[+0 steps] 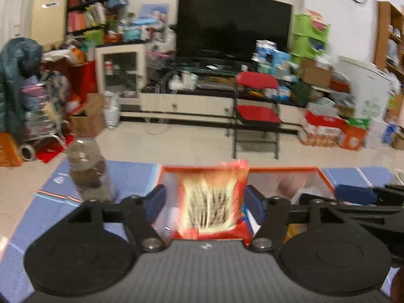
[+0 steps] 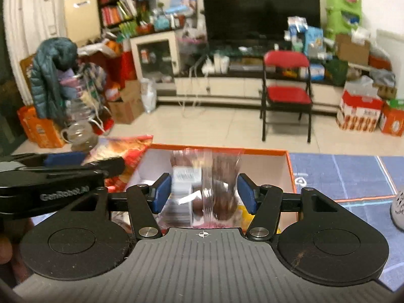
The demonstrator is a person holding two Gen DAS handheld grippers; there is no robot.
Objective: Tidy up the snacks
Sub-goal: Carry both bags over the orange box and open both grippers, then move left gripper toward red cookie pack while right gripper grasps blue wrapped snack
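Between left hand-held gripper (image 1: pixel 205 202) pads: red snack bag (image 1: pixel 211 199), untouched, jaws spread, over orange box (image 1: pixel 325 176). Right hand-held gripper (image 2: pixel 204 193) spread w/ clear snack pouch (image 2: pixel 222 184) between, no contact.

Each matte black plastic left gripper (image 1: pixel 205 202) and right gripper (image 2: pixel 203 190) is showing blue rubber fingertip pads (image 2: pixel 161 192), silver pivot screws behind them, round discs flanking a ribbed grey base marked with a crosshair

The right tool (image 2: pixel 204 193) straddles a clear snack bag (image 2: pixel 217 176) above the orange box (image 2: pixel 290 169).
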